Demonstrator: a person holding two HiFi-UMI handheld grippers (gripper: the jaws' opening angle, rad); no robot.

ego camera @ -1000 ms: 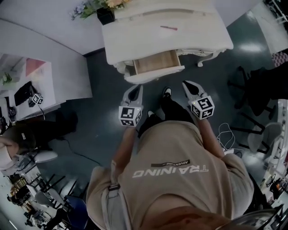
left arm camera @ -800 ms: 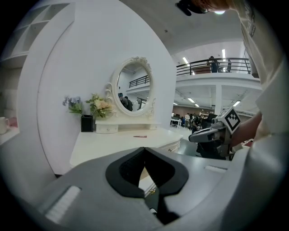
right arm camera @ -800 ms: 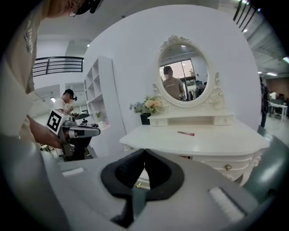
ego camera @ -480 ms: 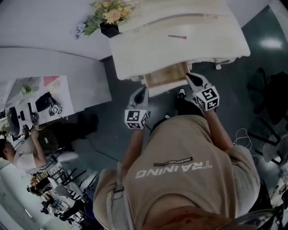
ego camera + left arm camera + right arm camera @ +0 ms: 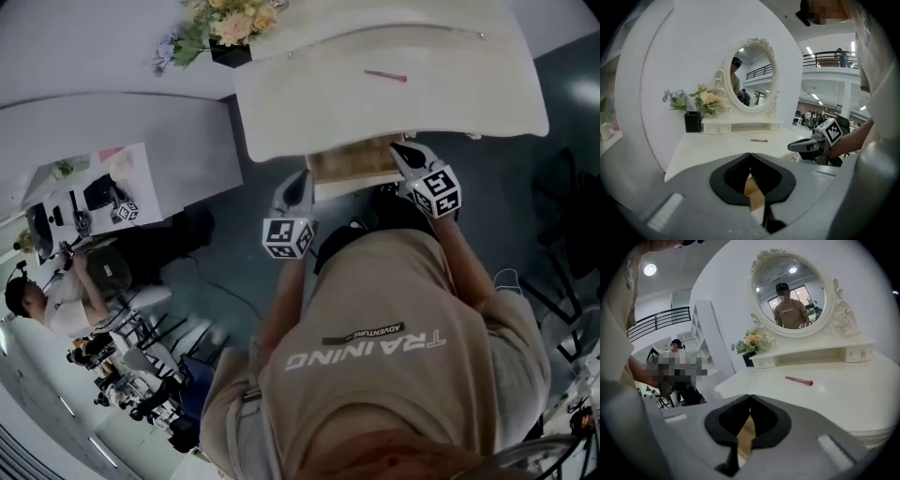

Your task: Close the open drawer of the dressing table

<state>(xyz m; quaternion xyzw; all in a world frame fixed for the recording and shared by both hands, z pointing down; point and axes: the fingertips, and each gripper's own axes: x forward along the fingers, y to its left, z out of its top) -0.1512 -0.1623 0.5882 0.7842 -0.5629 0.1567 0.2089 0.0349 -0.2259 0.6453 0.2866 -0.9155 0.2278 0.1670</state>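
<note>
The white dressing table (image 5: 450, 103) fills the top of the head view. Its drawer (image 5: 352, 161) stands open under the front edge, with the wooden inside showing. My left gripper (image 5: 302, 178) is shut and empty, its tips at the left end of the drawer front. My right gripper (image 5: 399, 149) is shut too, at the drawer's right corner; whether it touches is unclear. In the left gripper view the jaws (image 5: 750, 155) meet, with drawer wood (image 5: 753, 190) seen through the gap and the right gripper (image 5: 806, 145) ahead. The right gripper view shows closed jaws (image 5: 750, 397) above the wood (image 5: 747, 434).
A red pen (image 5: 385, 75) lies on the tabletop, with a black vase of flowers (image 5: 225, 33) at its back left. An oval mirror (image 5: 750, 75) stands behind. At the left are a white desk (image 5: 103, 187) and a seated person (image 5: 56, 300) among chairs.
The person has stepped up to the table. Both grippers have moved forward from in front of the drawer to its front edge, the right one reaching the right corner.
</note>
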